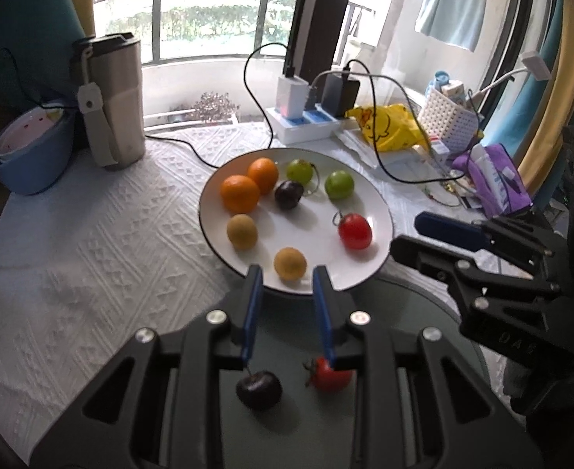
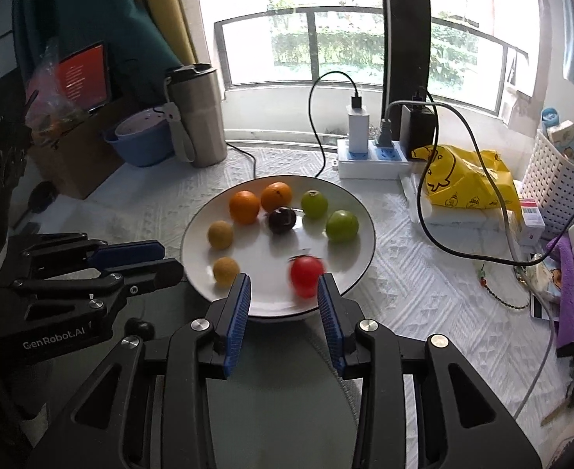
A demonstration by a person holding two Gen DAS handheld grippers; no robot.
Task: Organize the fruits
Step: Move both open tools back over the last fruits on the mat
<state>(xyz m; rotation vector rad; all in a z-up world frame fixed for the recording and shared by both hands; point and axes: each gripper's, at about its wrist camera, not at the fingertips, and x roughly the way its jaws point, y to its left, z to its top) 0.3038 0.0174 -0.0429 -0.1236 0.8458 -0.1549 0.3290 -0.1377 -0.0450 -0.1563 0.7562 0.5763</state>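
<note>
Looking down along the left gripper (image 1: 287, 275): blue pads drawn in about as far as they go, a slim gap left between them, gripping nothing. Tilted steeply downward, fingertips hanging over the near rim of the white plate (image 1: 365, 191). Directly beneath its body, a dark green plate (image 1: 404, 312) carrying a dark cherry (image 1: 258, 389) with a thin stem and, just beside it, a near tomato (image 1: 331, 376) partly hidden under the right-hand finger.

Held alongside at a similar downward tilt, the right gripper (image 2: 284, 283): jaws parted, empty, tips over the same near rim. Just past them, resting on the white plate, a blurred far tomato (image 2: 306, 275), not clamped.

Further out on the white plate, apart from one another: two oranges (image 1: 240, 193), two green fruits (image 1: 339, 184), a dark plum (image 1: 288, 194) and two yellow-brown fruits (image 1: 290, 264). Under both plates, a white textured tablecloth (image 1: 111, 234).

Handling, as a judgement: all small, light, round and smooth, so likely to roll or squirt out of flat pads. Tomatoes and cherry thin-skinned and soft, best pinched gently across the widest middle, never by the stem. Oranges firmer and wider, probably needing well-spread jaws. Crockery hard and slick, so worth setting fruit down low rather than dropping it.
</note>
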